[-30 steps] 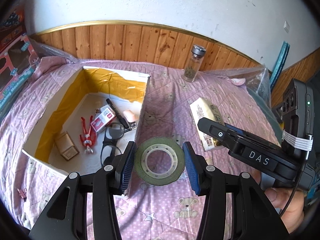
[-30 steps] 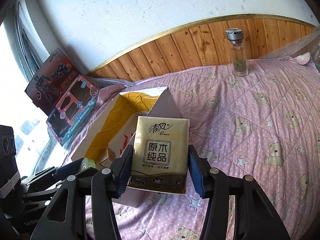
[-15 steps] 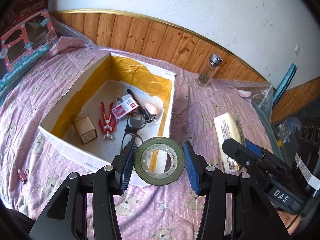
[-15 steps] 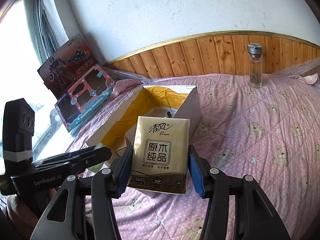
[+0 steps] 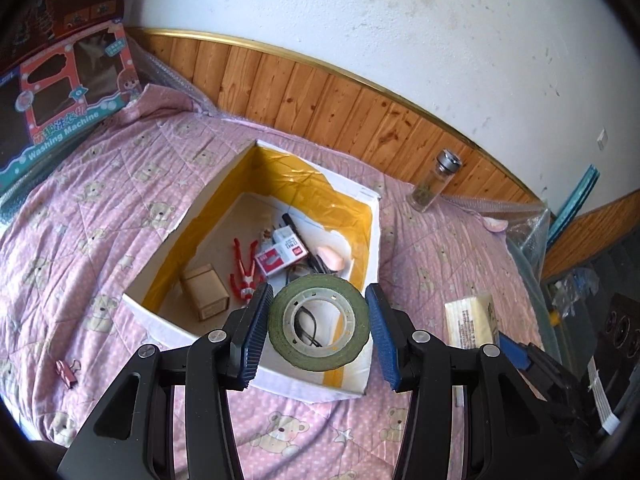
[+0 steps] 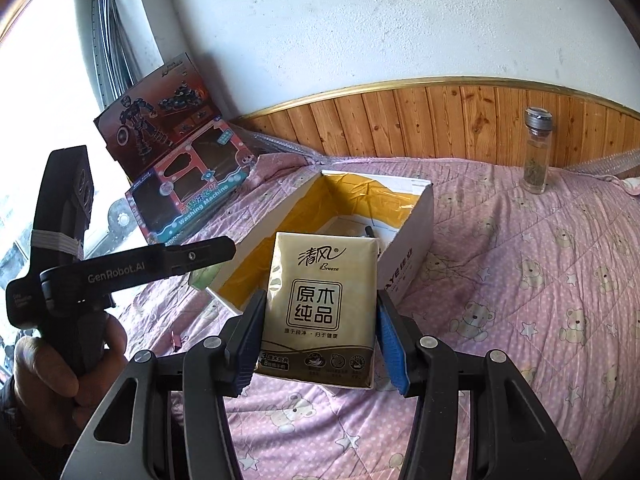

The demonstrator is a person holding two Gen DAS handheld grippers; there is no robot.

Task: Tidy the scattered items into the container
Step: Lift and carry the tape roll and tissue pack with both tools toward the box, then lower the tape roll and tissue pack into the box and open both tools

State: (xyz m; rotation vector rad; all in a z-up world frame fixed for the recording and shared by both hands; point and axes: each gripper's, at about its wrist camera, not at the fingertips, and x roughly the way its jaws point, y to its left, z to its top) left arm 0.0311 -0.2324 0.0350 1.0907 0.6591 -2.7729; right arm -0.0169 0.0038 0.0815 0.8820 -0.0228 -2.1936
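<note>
In the left wrist view, a roll of green tape (image 5: 319, 322) is being pinched by the left gripper (image 5: 318, 330), its blue pads pressed against opposite sides of the roll's rim. The roll is judged light and stiff, so the hold across its outer edge is likely sound, though the smooth edge may slip if the grip is eased. It is seen as a dull olive ring around a pale plastic core with small holes. It is being held just ahead of the tongs, over the near corner of the white box (image 5: 168, 312), whose inner walls are lined in yellow and in which small items are already lying

In the right wrist view, a tissue pack (image 6: 320, 308) is being clamped by the right gripper (image 6: 318, 330) across its two narrow sides. It is judged light and soft, so it is likely being squeezed slightly; the glossy wrapper may be slippery. It is seen as a gold pack with dark printed characters, upright between the pads, with the box beyond it, ahead of the tongs
</note>
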